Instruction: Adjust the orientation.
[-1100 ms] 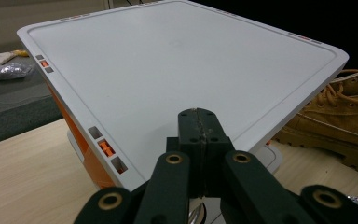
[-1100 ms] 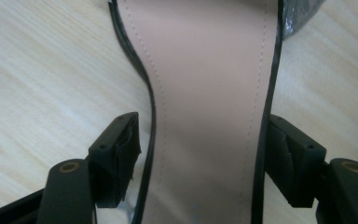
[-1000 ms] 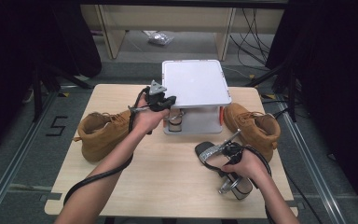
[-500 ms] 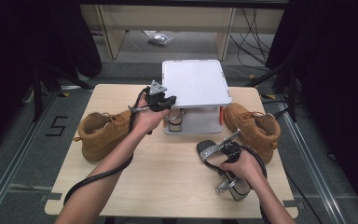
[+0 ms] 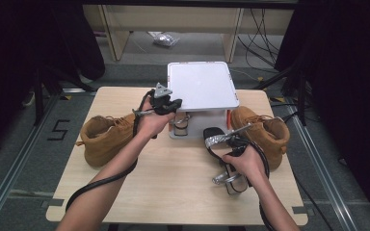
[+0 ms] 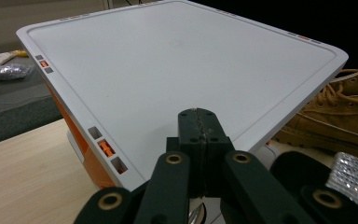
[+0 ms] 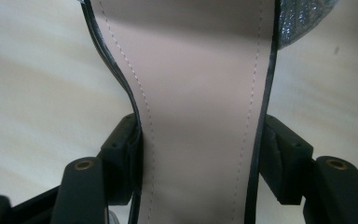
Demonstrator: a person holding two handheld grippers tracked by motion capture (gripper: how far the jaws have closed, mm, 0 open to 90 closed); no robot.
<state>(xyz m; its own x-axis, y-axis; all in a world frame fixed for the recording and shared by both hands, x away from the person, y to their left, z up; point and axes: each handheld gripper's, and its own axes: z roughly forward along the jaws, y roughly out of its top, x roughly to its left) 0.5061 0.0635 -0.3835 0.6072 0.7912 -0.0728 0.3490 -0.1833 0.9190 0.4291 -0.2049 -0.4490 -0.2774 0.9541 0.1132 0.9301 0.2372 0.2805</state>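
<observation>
Right hand-held gripper (image 7: 200,158) grasping black high-heeled sandal (image 5: 224,156) across insole, pads against both sole edges; sandal near right of worktop (image 5: 173,192), just beside right tan boot (image 5: 265,132). Left hand-held gripper (image 6: 199,133) clenched, nothing between jaws, at near-left corner of white box lid (image 6: 177,65). Left tan boot (image 5: 103,137) at worktop's left.

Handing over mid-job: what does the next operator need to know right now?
Left gripper: jaws shut, empty, at the white rack's top edge.
Right gripper: jaws have just been closing and now clamp the black sandal across its sole, in front of the rack.
Done: a second sandal sits under the rack top.
Left: probably place the held sandal beside it. Two tan boots, left boot and right boot, stand on the table either side of the rack.
</observation>
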